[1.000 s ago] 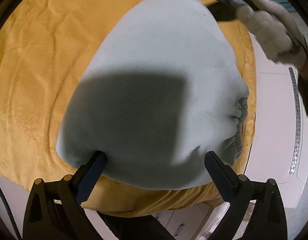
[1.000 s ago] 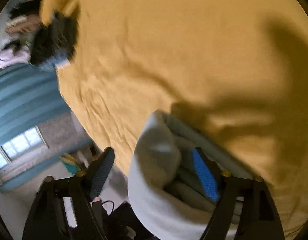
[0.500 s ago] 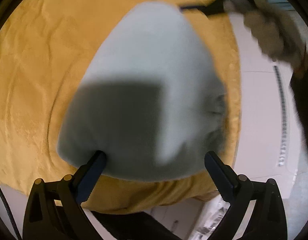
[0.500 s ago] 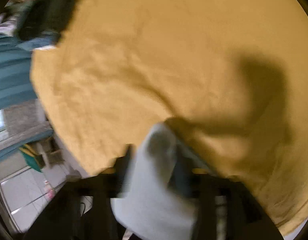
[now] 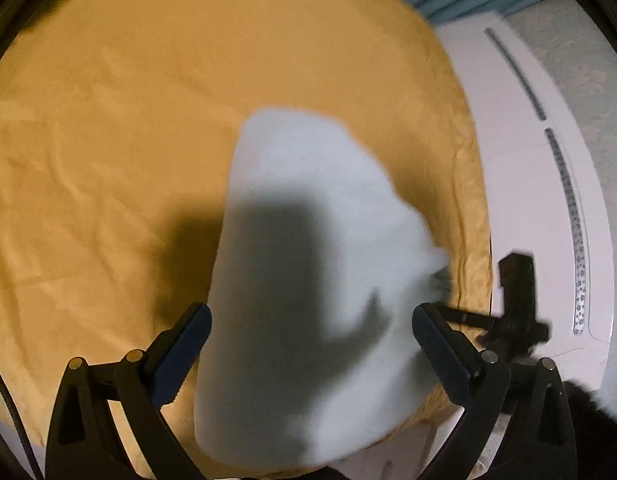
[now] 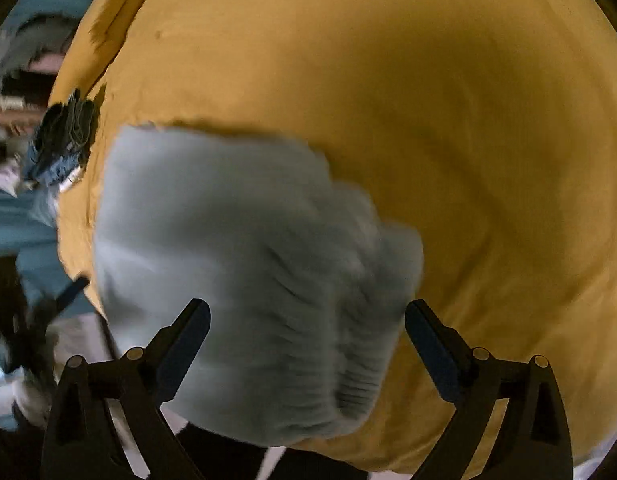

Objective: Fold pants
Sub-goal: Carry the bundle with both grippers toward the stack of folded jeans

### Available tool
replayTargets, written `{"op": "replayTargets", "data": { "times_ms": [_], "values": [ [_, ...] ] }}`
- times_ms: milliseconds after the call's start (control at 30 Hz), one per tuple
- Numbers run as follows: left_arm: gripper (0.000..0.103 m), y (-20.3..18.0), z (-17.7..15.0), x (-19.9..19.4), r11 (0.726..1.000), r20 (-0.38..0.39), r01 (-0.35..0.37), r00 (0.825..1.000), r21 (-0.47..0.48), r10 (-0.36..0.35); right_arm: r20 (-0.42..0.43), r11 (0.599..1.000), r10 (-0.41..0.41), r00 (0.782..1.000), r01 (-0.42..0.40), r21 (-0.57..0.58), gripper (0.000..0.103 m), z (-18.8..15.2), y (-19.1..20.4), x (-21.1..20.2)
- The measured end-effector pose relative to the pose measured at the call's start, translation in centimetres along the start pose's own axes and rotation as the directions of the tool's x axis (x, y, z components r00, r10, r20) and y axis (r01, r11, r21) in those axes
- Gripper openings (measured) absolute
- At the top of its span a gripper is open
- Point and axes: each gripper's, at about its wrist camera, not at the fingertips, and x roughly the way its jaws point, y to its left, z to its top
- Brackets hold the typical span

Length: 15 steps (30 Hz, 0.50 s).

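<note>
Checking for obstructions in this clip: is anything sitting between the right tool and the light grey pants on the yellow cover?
Nothing visible does. The right tool, whose jaws have just been opening, stands open directly over the folded pants, pads clear of the fabric; only yellow cover surrounds them.

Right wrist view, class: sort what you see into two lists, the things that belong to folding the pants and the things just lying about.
Belongs to the job:
- light grey pants, folded in a bundle
- yellow sheet they lie on
- right gripper, fingers wide apart, gripping nothing
- left gripper, open

Just lying about:
- dark folded garment at the sheet's edge
- white panel beside the sheet
</note>
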Motion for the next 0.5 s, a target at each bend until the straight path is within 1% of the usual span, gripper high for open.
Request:
{"op": "replayTargets", "data": {
  "times_ms": [67, 100, 133, 200, 233, 267, 300, 333, 367, 400, 467, 500],
  "values": [
    [0.102, 0.9, 0.3, 2.2, 1.0, -0.071, 0.005, 0.997, -0.01, -0.006, -0.023, 0.996, 0.076, 0.997, -0.075, 0.048, 0.101, -0.9, -1.5, 3.6],
    [0.103, 1.1, 0.6, 3.1, 1.0, -0.096, 0.0, 0.995, 0.001, 0.0, -0.03, 0.985, 0.148, 0.989, -0.145, 0.092, 0.103, -1.1, -2.6, 4.9],
    [0.103, 1.4, 0.9, 3.8, 1.0, -0.114, 0.002, 0.993, 0.015, -0.001, -0.02, 0.967, 0.226, 0.974, -0.221, 0.125, 0.103, -1.2, -3.4, 5.7],
    [0.103, 2.4, 1.5, 4.7, 0.997, -0.14, 0.073, 0.987, -0.01, -0.073, -0.005, 0.944, 0.304, 0.953, -0.3, 0.138, 0.103, -0.8, -3.6, 6.3],
    [0.103, 3.2, 1.8, 5.3, 0.992, -0.162, 0.119, 0.979, -0.037, -0.124, -0.013, 0.918, 0.377, 0.926, -0.371, 0.143, 0.103, -0.4, -3.6, 6.7],
    [0.103, 3.9, 1.9, 5.9, 0.985, -0.18, 0.162, 0.969, -0.062, -0.171, -0.022, 0.887, 0.445, 0.895, -0.437, 0.149, 0.103, -0.2, -3.5, 7.1],
    [0.103, 4.6, 2.0, 6.5, 0.974, -0.202, 0.207, 0.954, -0.088, -0.221, -0.03, 0.869, 0.48, 0.877, -0.471, 0.148, 0.103, 0.1, -3.1, 7.7],
    [0.103, 5.0, 2.0, 6.8, 0.966, -0.214, 0.235, 0.943, -0.104, -0.253, -0.044, 0.875, 0.473, 0.88, -0.463, 0.137, 0.103, 0.3, -2.7, 8.3],
    [0.103, 5.3, 2.0, 7.3, 0.957, -0.223, 0.264, 0.932, -0.119, -0.285, -0.071, 0.894, 0.444, 0.893, -0.436, 0.108, 0.103, 0.6, -2.1, 9.4],
    [0.103, 5.6, 2.0, 7.6, 0.949, -0.231, 0.288, 0.922, -0.132, -0.312, -0.075, 0.904, 0.427, 0.901, -0.421, 0.078, 0.103, 0.7, -1.3, 10.1],
    [0.103, 5.1, 2.1, 7.3, 0.948, -0.217, 0.297, 0.924, -0.117, -0.316, -0.056, 0.914, 0.402, 0.914, -0.397, 0.082, 0.103, 0.8, -0.6, 10.1],
    [0.1, 4.6, 2.1, 6.9, 0.952, -0.207, 0.292, 0.929, -0.098, -0.306, -0.055, 0.923, 0.381, 0.923, -0.376, 0.075, 0.102, 0.8, -0.2, 9.9]
  ]
}}
